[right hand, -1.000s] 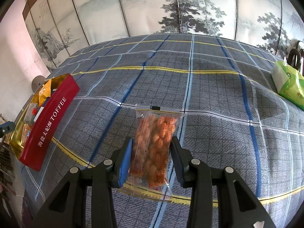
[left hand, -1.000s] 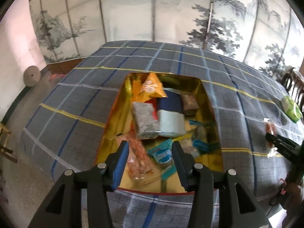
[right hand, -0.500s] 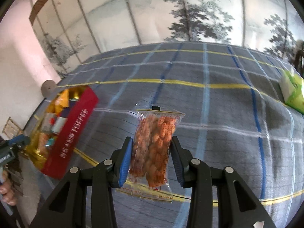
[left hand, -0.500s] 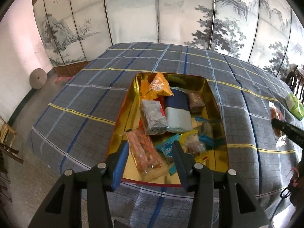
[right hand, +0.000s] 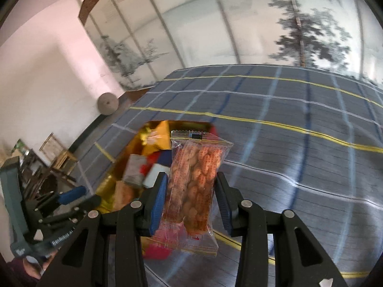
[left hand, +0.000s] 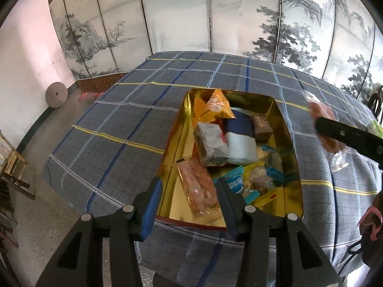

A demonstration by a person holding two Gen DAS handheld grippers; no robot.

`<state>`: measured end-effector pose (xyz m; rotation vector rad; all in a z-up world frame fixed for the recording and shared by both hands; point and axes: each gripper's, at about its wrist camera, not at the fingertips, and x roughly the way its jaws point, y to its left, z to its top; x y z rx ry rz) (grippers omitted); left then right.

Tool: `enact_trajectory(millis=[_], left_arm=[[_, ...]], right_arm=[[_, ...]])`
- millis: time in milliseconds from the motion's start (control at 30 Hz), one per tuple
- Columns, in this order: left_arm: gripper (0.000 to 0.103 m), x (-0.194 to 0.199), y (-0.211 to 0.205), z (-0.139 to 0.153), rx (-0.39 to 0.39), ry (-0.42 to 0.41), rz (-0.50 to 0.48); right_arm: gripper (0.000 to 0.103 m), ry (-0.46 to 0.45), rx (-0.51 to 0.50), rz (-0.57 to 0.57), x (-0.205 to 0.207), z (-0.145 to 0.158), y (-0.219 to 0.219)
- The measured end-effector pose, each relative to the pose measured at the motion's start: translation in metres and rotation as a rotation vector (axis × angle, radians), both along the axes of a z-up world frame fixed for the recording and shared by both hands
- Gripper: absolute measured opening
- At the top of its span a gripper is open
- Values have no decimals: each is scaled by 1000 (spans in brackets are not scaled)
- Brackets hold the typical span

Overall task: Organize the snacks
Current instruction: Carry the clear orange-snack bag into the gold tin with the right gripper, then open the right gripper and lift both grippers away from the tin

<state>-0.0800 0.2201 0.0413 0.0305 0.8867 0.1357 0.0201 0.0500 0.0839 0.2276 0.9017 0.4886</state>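
Note:
A gold-lined tin (left hand: 172, 143) with a red outside stands on the plaid tablecloth (left hand: 119, 119), filled with several snack packs: an orange bag (left hand: 215, 105), a grey pack (left hand: 210, 143), a blue-and-white pack (left hand: 239, 141). My left gripper (left hand: 189, 203) hovers over the tin's near edge, open, nothing between its fingers. My right gripper (right hand: 191, 198) is shut on a clear bag of orange peanuts (right hand: 196, 177), held upright in the air above the cloth. The tin (right hand: 112, 174) lies just left of and behind that bag. In the left wrist view the bag (left hand: 320, 112) comes in blurred from the right.
A painted folding screen (left hand: 215, 19) stands behind the table. On the floor at the left lie a round stone disc (left hand: 56, 94) and wooden chairs (left hand: 12, 165). A green pack (left hand: 373, 126) peeks out at the table's right. In the right wrist view the left gripper (right hand: 71, 198) shows at lower left.
My right gripper has lifted the peanut bag off the cloth and swung it left toward the tin, which is now close beside it. The left gripper has hardly moved.

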Motion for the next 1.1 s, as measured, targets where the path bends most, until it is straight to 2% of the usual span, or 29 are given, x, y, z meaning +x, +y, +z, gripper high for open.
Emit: enact_trajectory(millis=[200,433,667,1100], left_arm=[[48,-1,2,1,26,-4,2],[48,-1,10,-2,36,3,9],[48,0,16,-4,34,3,16],[48,-1,11,-4,50,-10,1]], right_arm=[[37,33,23,57,17,-9,35],[38,63,-5,84,36,-26,60],[38,91,-9,71,47,-40,62],[40,61,-29,66,45,-34,63]])
